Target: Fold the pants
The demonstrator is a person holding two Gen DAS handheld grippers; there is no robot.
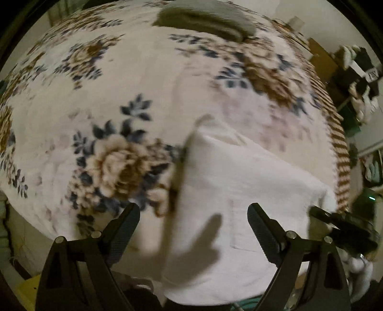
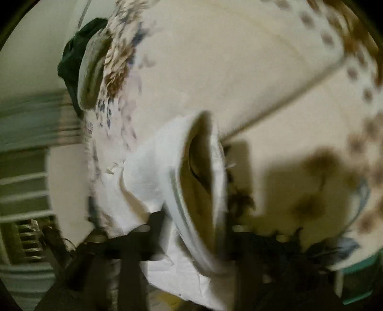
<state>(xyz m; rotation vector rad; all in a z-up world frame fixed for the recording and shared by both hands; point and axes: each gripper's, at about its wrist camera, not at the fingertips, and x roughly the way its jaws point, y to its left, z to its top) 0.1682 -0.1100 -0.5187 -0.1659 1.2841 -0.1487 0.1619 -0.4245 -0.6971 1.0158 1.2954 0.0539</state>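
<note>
The white pants (image 1: 229,191) lie at the near right edge of the bed (image 1: 143,83), soft, light and limp. The left gripper (image 1: 194,227) hovers wide open above them, holding nothing. The right gripper (image 2: 191,229) has narrowed onto a bunched fold; hems or waistband look like the surest hold.

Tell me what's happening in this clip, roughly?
A person is folding white pants on a bed with a floral blanket, a hand-held gripper in each hand. The left hand-held gripper hangs open over the pants, its fingers either side of the fabric without pressing it. The right hand-held gripper sits at the waistband opening; blur hides whether it grips. A folded grey-green item lies at the far edge.
</note>
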